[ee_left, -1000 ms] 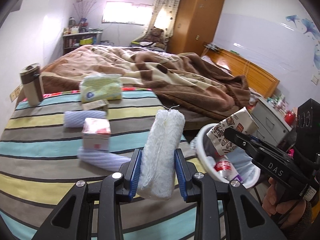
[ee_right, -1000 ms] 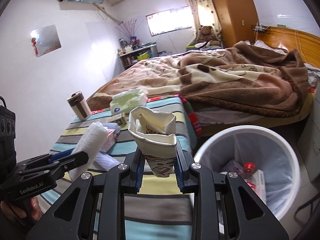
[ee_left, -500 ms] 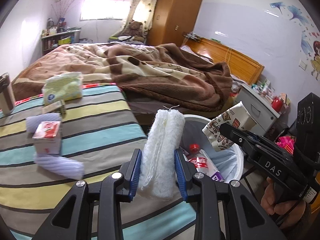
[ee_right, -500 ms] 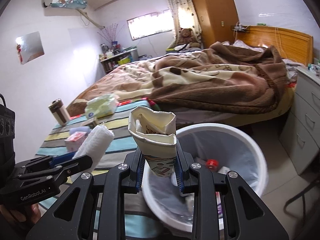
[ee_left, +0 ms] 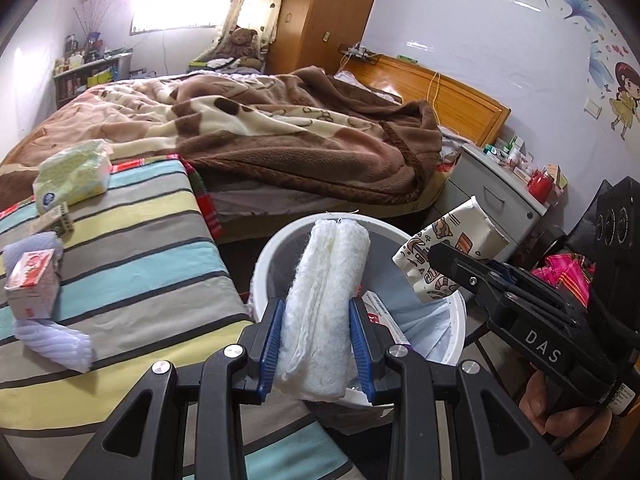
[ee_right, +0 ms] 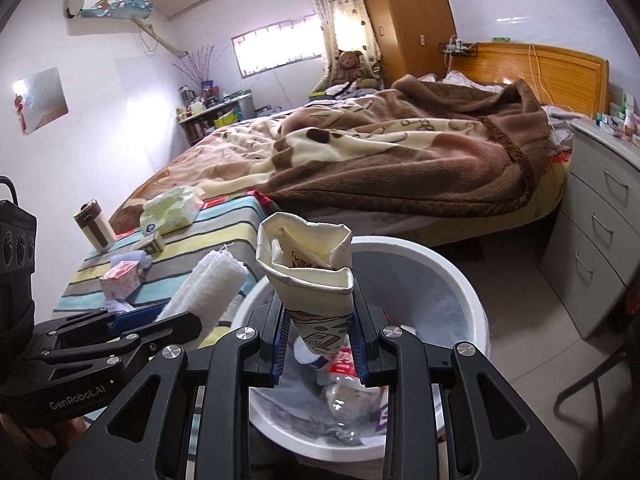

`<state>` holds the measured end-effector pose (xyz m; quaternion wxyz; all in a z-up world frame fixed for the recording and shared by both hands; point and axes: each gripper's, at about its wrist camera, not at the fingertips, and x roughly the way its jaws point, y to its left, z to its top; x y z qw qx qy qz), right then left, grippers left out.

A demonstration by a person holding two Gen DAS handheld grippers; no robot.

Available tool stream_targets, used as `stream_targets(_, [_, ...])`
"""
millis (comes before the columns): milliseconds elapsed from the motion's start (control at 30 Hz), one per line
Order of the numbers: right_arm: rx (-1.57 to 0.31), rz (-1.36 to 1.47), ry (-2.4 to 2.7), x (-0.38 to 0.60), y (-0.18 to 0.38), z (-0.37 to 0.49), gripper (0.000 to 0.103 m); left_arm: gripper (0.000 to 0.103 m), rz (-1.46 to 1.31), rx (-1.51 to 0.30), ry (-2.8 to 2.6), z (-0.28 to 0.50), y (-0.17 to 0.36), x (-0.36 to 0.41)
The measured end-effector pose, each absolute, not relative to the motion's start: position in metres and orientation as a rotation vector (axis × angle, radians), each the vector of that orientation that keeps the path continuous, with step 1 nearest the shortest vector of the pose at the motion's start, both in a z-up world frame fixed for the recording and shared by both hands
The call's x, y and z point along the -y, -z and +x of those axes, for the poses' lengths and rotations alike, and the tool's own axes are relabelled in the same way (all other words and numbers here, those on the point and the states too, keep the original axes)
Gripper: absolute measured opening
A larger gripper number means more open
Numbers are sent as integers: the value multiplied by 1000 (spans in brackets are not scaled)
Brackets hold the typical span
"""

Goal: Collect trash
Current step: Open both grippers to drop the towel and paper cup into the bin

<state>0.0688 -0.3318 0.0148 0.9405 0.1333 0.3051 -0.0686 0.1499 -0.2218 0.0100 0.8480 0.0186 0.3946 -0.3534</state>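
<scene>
The left tool (ee_left: 316,340) is black with blue pads and clamps a white fluffy roll (ee_left: 324,300). The right tool (ee_right: 318,344), black with blue pads too, clamps a crushed paper cup (ee_right: 312,276), cream inside, with brown, orange and grey cartoon drawings outside. The bin (ee_right: 452,280) is white with a pale grey liner. The cloth on the surface (ee_left: 132,264) is striped turquoise, yellow, grey and black. On it lie a pale green tissue pack (ee_left: 72,174) and a red-and-white carton (ee_left: 32,284). The blanket (ee_left: 304,136) is brown and cream with dark spots.
</scene>
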Motion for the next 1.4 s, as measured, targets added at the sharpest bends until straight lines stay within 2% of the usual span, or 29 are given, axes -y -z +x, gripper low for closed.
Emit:
stream_targets(367, [-676, 289, 168, 349, 0, 68, 27, 33, 81, -857, 776, 148, 2, 253])
stream_targets(567, [-703, 291, 181, 353, 5, 69, 28, 38, 79, -882, 782, 152, 9, 262])
stream_targets(600, [-706, 289, 182, 353, 6, 68, 31, 40, 80, -884, 781, 153, 10, 262])
stream_targets(700, [-711, 287, 190, 353, 7, 67, 51, 42, 75, -889, 775, 154, 11, 262])
stream_targets(733, [-710, 290, 188, 354, 7, 67, 52, 45, 77, -888, 774, 154, 10, 261])
stream_targets(800, [-706, 294, 189, 354, 6, 66, 52, 47, 74, -886, 770, 153, 9, 259])
stream_targets(1400, [-666, 283, 149, 333, -6, 66, 52, 49, 88, -809, 688, 142, -11, 215])
